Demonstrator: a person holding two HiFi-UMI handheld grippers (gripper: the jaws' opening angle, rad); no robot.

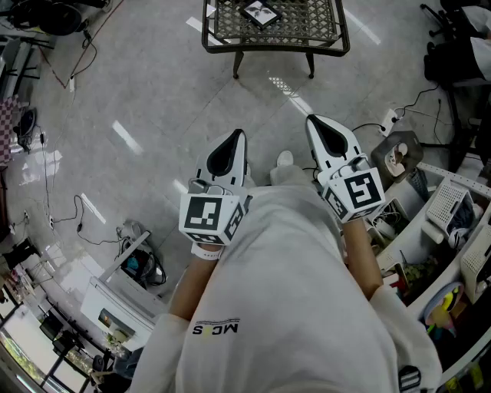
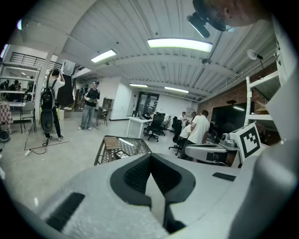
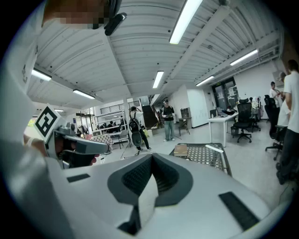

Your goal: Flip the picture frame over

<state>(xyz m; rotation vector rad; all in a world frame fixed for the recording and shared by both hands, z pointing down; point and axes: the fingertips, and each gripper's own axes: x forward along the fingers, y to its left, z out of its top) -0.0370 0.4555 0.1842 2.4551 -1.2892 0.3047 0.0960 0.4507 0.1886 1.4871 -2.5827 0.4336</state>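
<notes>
Both pairs of jaws are closed tip to tip, with nothing between them. The left gripper (image 1: 237,138) and right gripper (image 1: 315,123) are side by side but apart, just ahead of the person's white shirt (image 1: 284,299). They are tipped slightly down over the grey floor (image 1: 153,92) and point to the far side. The picture frame (image 1: 259,11) lies flat on the far metal mesh table (image 1: 276,47), well apart from both grippers. It has a dark border and the light picture faces up. A brown box (image 2: 111,142) is on the same table.
</notes>
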